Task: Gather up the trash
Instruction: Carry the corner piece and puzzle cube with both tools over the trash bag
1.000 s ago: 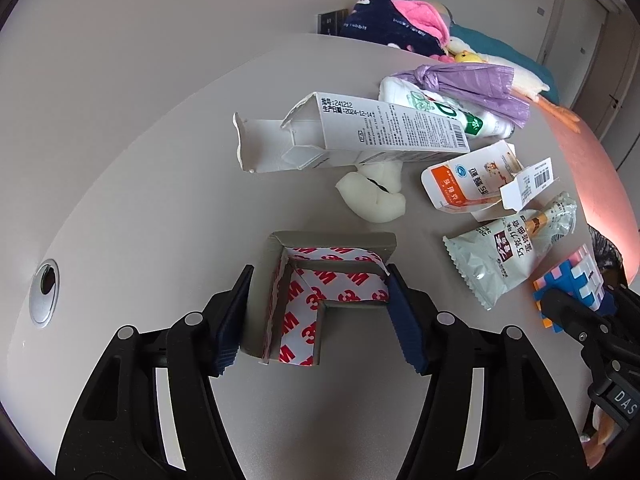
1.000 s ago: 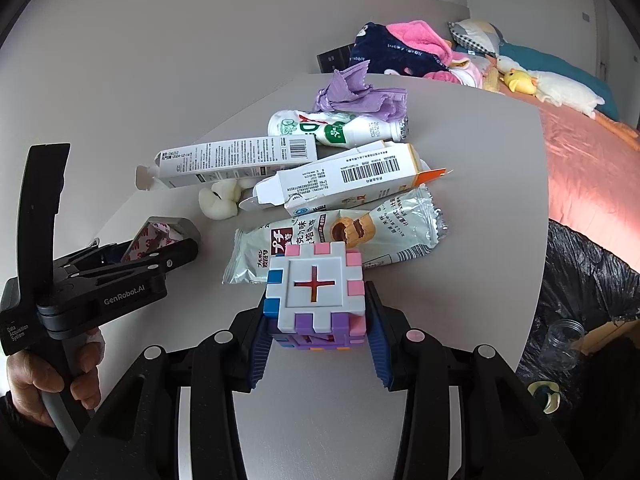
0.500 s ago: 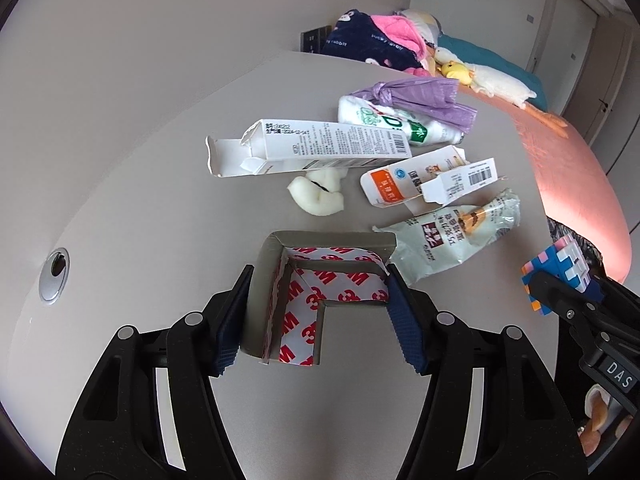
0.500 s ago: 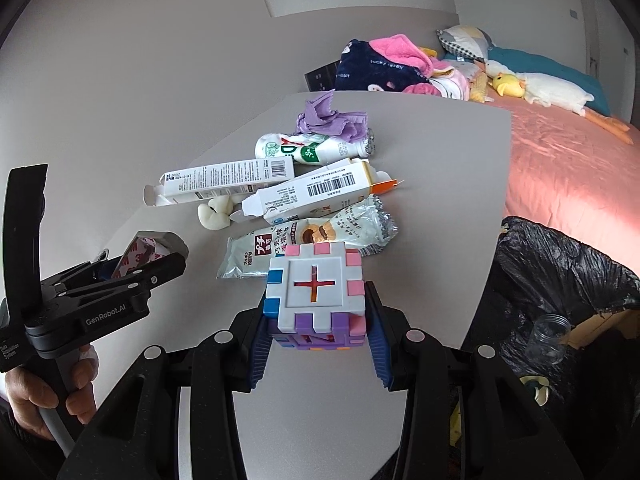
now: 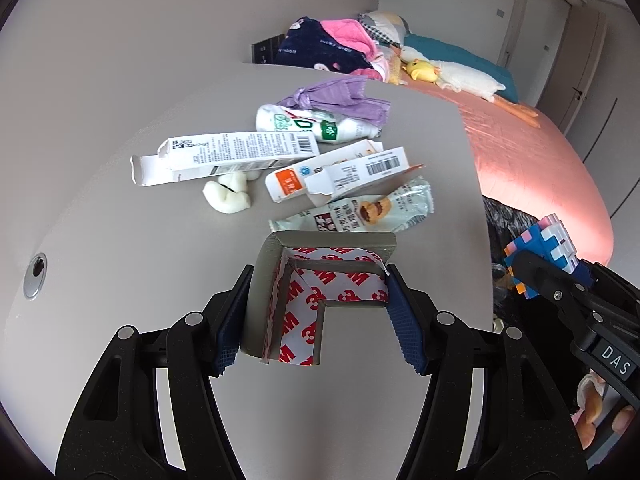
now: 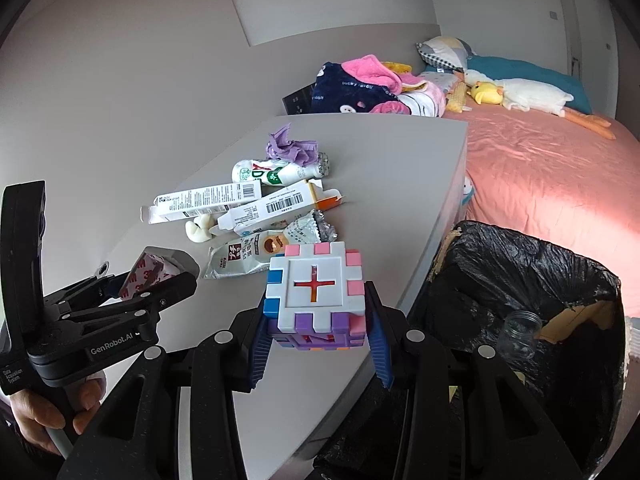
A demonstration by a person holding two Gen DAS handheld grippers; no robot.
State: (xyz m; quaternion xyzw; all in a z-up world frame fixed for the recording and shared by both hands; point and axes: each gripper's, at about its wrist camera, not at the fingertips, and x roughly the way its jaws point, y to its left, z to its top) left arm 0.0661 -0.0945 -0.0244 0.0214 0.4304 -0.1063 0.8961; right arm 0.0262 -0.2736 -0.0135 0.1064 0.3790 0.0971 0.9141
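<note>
The left tool (image 5: pixel 318 312) is clamped on an L-shaped grey foam corner guard (image 5: pixel 316 276) whose inner faces carry glossy white backing paper printed with red 3M logos; its ribbed blue pads (image 5: pixel 404 332) press the two outer sides. The right tool (image 6: pixel 316 340) grips a blocky plastic puzzle cube (image 6: pixel 316 284) of interlocking white, pink, blue and purple pieces, with a red cross-shaped slot on its top face, held above the edge of the smooth grey counter (image 6: pixel 380 184).

Just right of the right tool stands a bin lined with a crinkled black bag (image 6: pixel 520 280); inside lie a small clear jar (image 6: pixel 518 332) and a piece of brown cardboard.

Ahead of both tools, litter sits clustered on the counter: a shiny foil snack wrapper (image 5: pixel 360 212), a lumpy white wad (image 5: pixel 228 196), an orange-and-white carton (image 5: pixel 320 176) with open flaps, a long white box (image 5: pixel 224 156) with a barcode, then a white bottle (image 5: pixel 316 126) on its side with a crumpled purple bag (image 5: pixel 340 96) touching it.

Beyond the counter, a pink bed (image 6: pixel 552 160) holds soft clothes and a plush duck (image 6: pixel 520 96).
</note>
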